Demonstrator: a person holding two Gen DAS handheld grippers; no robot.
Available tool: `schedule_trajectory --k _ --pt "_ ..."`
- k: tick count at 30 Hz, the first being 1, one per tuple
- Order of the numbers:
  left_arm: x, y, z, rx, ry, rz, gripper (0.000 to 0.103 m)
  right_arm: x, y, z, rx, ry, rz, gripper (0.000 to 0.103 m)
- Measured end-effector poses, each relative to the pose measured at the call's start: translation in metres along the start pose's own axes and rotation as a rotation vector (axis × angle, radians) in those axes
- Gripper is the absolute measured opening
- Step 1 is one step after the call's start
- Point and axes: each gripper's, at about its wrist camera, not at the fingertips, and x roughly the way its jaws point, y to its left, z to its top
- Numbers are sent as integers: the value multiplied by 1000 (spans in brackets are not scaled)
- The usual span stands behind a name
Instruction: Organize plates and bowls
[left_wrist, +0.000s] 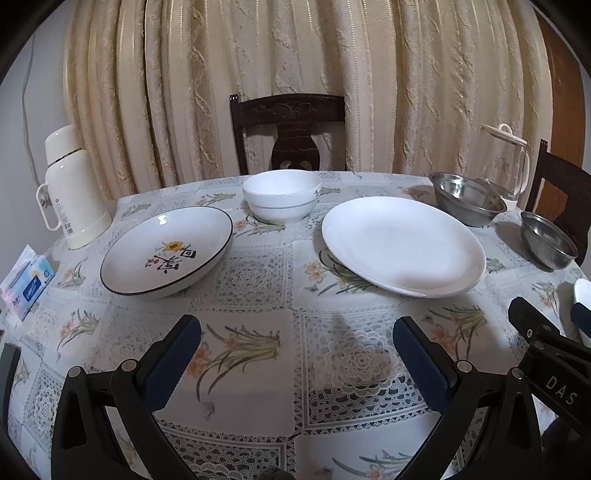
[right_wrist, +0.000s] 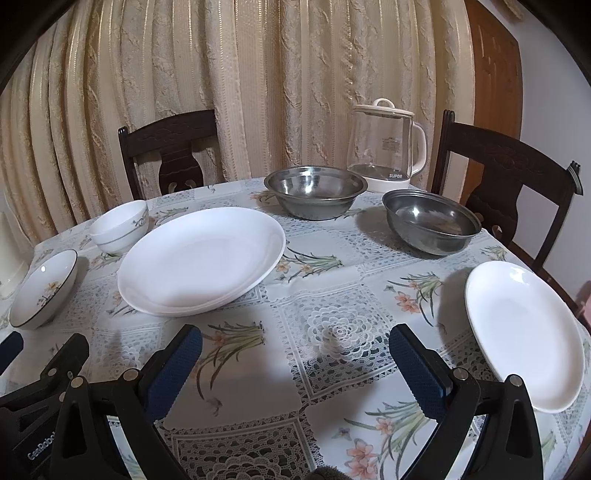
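Black-framed tongs (left_wrist: 297, 332) with blue textured pads (left_wrist: 173, 360), silver pivot screws, possibly lettered "DAS".

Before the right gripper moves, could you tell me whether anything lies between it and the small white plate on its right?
Nothing visible does: only bare tablecloth separates the open right gripper from the small white plate.

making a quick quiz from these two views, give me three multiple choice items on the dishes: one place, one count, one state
1. What stands right behind the steel bowls?
A. glass kettle
B. tissue pack
C. thermos

2. How many steel bowls are on the table?
A. one
B. two
C. four

3. How is the right gripper?
A. shut on a plate
B. shut on a bowl
C. open, holding nothing

Answers:
A, the glass kettle rises behind them.
B, the far steel bowl and near steel bowl.
C, the right gripper shows only tablecloth between its fingers.
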Motion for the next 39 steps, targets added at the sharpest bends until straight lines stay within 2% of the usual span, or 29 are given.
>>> schedule_trajectory --k 10,20,29,32,34,36,37,39 --pt "6 5 2 -28 28 -22 103 5 -1 -2 1 40 26 103" --pt "1 7 -2 -32 29 -21 103 0 -1 -3 0 25 28 103" --pt "12 19 -3 -105 101 -53 103 4 -3 -4 4 40 22 103" --pt "12 17 -1 -93 128 -44 103 9 -10 -4 35 69 29 103" --pt "9 15 3 -76 131 -46 103 16 -15 -2 52 134 55 103" --pt "5 12 12 -47 129 -54 103 18 -21 3 82 201 137 103" --pt "4 11 19 -30 128 -60 103 17 -24 8 86 219 173 103" --pt "6 11 30 -19 139 -72 103 12 -25 20 52 199 181 103"
